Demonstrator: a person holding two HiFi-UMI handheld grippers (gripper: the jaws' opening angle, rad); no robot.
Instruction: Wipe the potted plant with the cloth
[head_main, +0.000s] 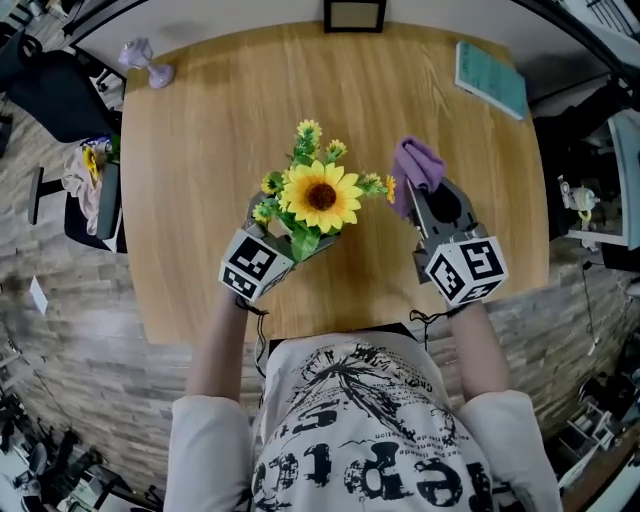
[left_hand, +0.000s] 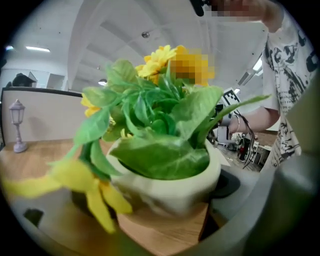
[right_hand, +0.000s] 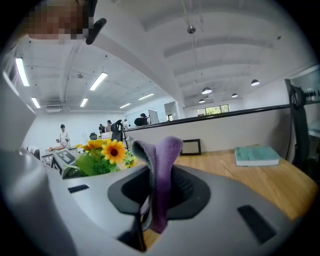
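Cloth (right_hand: 161, 170) between right fingers (right_hand: 235, 195), pot (left_hand: 175, 190) between left fingers (left_hand: 282, 200)

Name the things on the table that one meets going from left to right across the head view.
small purple lantern ornament → potted sunflower plant → purple cloth → teal book

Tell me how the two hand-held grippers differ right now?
The left hand-held gripper clasps the potted plant by its white pot; the right hand-held gripper pinches a purple cloth. The left one is tucked under the flowers; the right one stands beside them. Both are shut and carry a marker cube.
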